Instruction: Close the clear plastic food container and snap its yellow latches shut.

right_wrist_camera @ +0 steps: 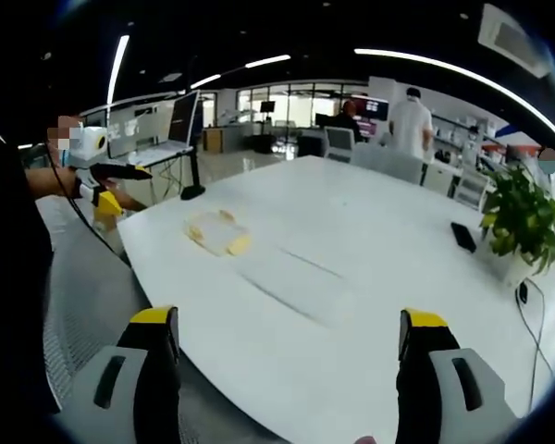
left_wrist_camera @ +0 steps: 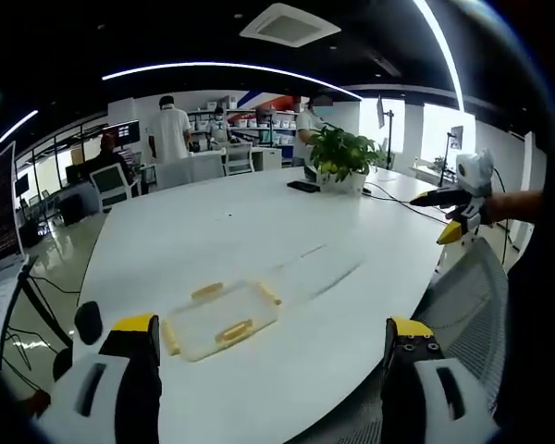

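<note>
I judge nothing started: my left tongs (left_wrist_camera: 270, 347) and right tongs (right_wrist_camera: 289, 347) gape wide, empty, well short of the food container (left_wrist_camera: 220, 320) on the surface (left_wrist_camera: 287, 231), yellow latches (left_wrist_camera: 233, 331) unsnapped.

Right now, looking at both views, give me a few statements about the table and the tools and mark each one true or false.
1. The clear container lies on the white table. True.
2. The left tool is clamped on a yellow latch. False: its jaws stand wide apart, short of the container.
3. A potted plant stands at the table's far end. True.
4. The right tool holds the container. False: it is open, apart from it.
5. A dark phone lies near the plant. True.
</note>
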{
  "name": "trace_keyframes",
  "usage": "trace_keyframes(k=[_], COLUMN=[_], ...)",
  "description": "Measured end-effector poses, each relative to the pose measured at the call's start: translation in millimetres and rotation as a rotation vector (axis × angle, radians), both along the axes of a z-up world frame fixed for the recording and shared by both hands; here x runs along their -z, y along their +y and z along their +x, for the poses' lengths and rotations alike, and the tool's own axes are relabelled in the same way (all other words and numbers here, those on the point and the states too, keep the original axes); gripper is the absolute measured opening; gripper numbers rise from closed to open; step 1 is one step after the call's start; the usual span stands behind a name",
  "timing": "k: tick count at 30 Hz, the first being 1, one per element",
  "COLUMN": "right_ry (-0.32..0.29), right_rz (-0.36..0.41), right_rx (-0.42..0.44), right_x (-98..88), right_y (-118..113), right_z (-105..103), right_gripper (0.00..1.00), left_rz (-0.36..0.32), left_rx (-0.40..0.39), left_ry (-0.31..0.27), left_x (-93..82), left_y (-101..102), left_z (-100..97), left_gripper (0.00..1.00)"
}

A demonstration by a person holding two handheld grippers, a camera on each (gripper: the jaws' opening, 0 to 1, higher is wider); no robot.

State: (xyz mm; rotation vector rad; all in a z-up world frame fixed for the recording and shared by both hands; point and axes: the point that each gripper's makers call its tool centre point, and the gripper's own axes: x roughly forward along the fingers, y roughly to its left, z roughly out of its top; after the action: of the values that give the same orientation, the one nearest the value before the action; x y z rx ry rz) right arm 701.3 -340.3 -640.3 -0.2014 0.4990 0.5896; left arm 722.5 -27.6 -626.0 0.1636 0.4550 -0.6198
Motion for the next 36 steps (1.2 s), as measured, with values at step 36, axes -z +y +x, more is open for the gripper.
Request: trace_keyframes(k=[36], right_ry=[0.052], right_rz=[-0.015], right_rx=[-0.097], right_x=[-8.7], right_y=[2], right_z=[-9], right_gripper=[0.94], left_rz=[0.046], left_rx=[0.047], left_ry=[0.027], left_x=[-0.5], left_y=[14], left_z=[-4.6], left_gripper=[0.95])
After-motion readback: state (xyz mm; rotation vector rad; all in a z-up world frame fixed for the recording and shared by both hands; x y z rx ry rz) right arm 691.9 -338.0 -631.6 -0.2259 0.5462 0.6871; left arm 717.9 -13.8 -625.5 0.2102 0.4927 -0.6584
